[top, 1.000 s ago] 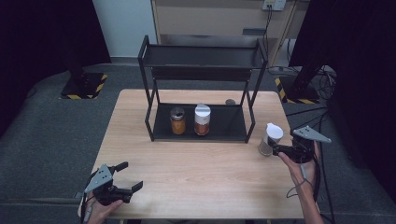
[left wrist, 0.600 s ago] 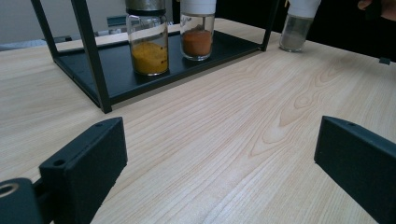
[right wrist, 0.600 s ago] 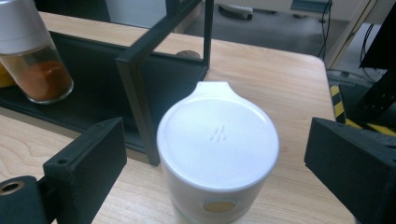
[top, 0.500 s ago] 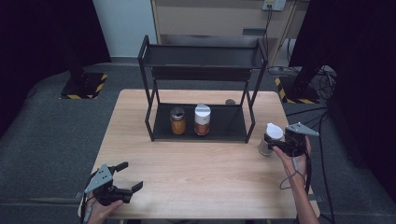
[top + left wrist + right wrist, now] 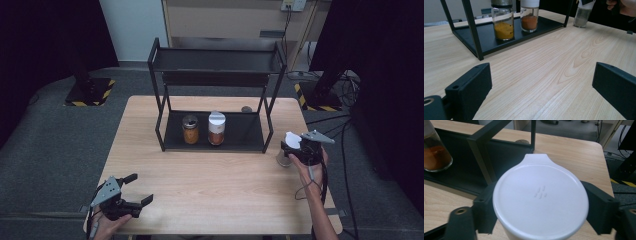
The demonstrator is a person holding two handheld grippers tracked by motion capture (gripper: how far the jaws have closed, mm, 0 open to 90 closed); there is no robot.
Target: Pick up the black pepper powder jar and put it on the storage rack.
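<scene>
The right gripper [image 5: 294, 149] has just been closing, and its fingers [image 5: 483, 206] now clamp the white-lidded jar [image 5: 540, 200] from both sides at the lid. The jar stands on the worktop [image 5: 215, 185] just right of the black rack [image 5: 215, 100]. The left gripper [image 5: 131, 190], fingers apart, sits well away near the front-left edge.
</scene>
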